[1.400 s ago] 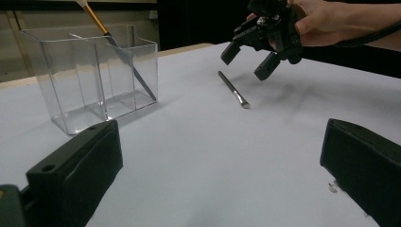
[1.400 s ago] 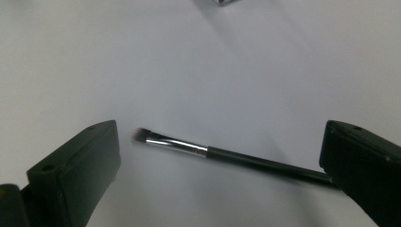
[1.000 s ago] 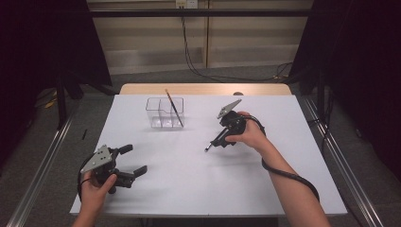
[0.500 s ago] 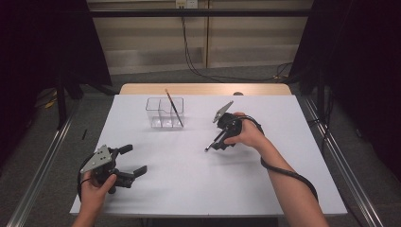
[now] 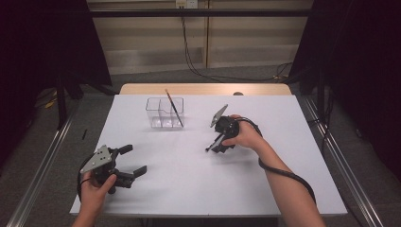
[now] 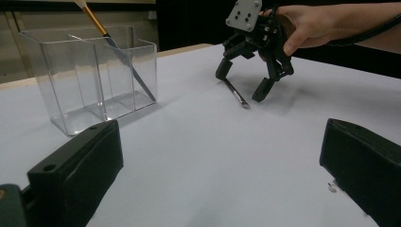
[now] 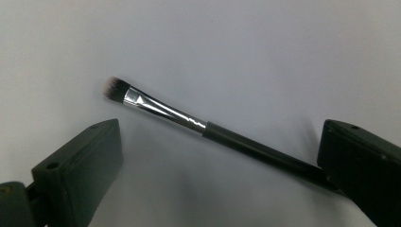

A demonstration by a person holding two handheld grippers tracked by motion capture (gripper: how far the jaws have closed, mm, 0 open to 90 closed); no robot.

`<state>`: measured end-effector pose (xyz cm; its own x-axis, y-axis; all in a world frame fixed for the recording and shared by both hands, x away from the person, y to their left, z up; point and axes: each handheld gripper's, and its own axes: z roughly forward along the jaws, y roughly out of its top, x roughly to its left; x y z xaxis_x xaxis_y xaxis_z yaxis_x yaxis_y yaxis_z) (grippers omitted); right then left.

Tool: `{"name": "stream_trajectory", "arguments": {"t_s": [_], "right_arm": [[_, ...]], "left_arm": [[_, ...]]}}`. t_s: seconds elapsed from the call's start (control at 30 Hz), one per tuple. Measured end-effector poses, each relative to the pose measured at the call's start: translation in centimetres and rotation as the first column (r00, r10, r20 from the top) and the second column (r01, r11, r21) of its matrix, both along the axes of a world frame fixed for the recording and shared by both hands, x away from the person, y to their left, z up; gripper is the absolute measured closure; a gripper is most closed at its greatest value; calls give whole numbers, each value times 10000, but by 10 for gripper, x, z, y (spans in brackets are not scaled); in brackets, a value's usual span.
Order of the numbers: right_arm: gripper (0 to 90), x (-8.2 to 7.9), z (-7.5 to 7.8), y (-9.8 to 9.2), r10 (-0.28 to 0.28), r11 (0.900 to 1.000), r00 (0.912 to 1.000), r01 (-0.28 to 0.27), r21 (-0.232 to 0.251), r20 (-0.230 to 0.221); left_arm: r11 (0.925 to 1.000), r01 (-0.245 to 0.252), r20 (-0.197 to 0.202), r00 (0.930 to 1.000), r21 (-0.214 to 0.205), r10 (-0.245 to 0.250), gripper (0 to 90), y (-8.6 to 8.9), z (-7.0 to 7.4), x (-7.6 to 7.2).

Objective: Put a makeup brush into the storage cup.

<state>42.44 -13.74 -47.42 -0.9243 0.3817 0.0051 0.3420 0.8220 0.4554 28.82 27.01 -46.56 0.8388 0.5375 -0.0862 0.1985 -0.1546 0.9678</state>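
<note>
Makeup brush (image 7: 189, 124) flat on table, now between right claw's (image 5: 218, 146) parted jaws; left claw (image 5: 132, 162) unmoved, spread apart

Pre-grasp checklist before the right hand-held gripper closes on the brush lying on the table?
1. Right hand-held gripper open: ok.
2. Makeup brush between its jaws: ok, though the handle runs close to one jaw.
3. Brush flat on the table, free of other things: ok.
4. Clear organizer upright, with one brush leaning in it: ok.
5. Left hand-held gripper open and well apart from the right one: ok.
6. Grip centred on the handle: cannot tell.
</note>
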Motion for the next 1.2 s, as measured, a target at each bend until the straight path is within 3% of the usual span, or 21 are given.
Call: {"name": "stream_trajectory", "arguments": {"t_s": [0.17,0.47,0.67,0.83,0.9,1.0,1.2], "right_arm": [[80,0,1,-3,-71,9999,9996,75,135,-256],[232,-1,7,-8,-171,9998,9992,167,-143,-349],[451,-2,11,-16,-402,9992,9983,399,-71,-430],[552,-6,12,-21,-638,9979,9969,633,-120,-454],[660,-7,14,-22,-783,9967,9952,768,-273,-586],[750,-9,16,-25,-708,9967,9944,674,-458,-787],[834,-13,19,-28,-707,9944,9862,578,-890,-1500]], "left_arm": [[10000,-15,30,10000,-39,16,2,0,0,0],[9999,-47,9,10000,-104,48,3,0,1,-1],[10000,-42,-1,10000,-76,42,3,1,1,-1],[10000,-54,12,10000,-58,54,3,1,1,-1],[9999,-75,41,10000,-76,75,3,1,1,-1],[10000,-58,54,10000,-66,58,3,1,1,-1],[10000,-41,26,10000,-79,41,4,1,1,-1]]}}
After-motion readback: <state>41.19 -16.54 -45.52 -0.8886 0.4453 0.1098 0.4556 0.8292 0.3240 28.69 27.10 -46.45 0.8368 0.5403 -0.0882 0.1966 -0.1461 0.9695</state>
